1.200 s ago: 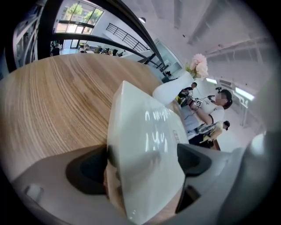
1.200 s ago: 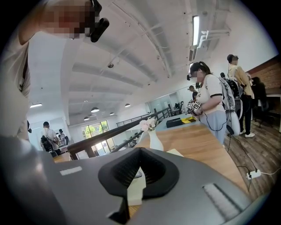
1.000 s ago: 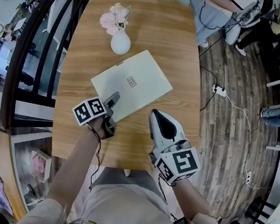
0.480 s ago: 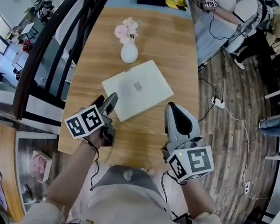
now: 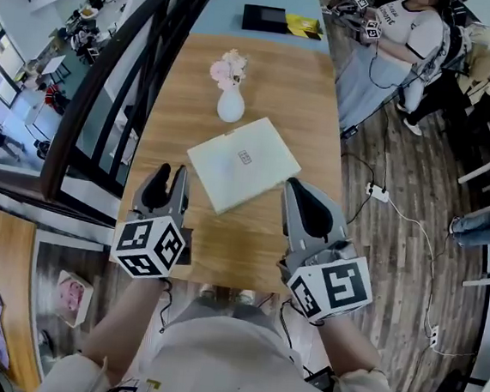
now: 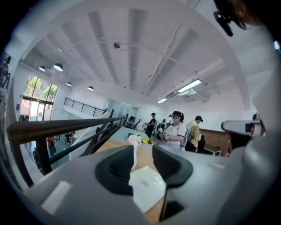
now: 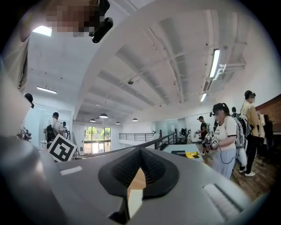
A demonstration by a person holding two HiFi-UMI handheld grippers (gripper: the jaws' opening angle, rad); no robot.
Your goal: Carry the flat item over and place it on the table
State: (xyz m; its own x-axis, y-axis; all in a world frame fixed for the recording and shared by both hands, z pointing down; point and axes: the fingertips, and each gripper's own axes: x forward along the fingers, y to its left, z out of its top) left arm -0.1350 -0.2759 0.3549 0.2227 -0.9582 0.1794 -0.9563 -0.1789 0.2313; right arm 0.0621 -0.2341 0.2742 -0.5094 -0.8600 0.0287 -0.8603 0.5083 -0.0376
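The flat item [image 5: 244,162], a pale white slab with a small label, lies on the wooden table [image 5: 223,240], skewed to its edges. My left gripper [image 5: 169,177] hovers just left of the item's near corner, apart from it. Its jaws are closing with nothing between them. The left gripper view looks through the gap of that gripper [image 6: 142,149] onto the flat item [image 6: 147,189]. My right gripper [image 5: 296,187] is shut and empty, just right of the item's near-right edge. In its own view the right gripper [image 7: 140,154] has its pads meeting at the tips.
A white vase with pink flowers [image 5: 231,103] stands just beyond the item. A black slab [image 5: 264,18] and a yellow item [image 5: 303,24] lie at the far end. A dark railing [image 5: 107,109] runs along the left. People [image 5: 398,42] and a floor power strip [image 5: 375,192] are on the right.
My left gripper has come off the item's near-left corner, moved left and back, and its jaws have narrowed. The right gripper shifted slightly. The flat item stays on the table.
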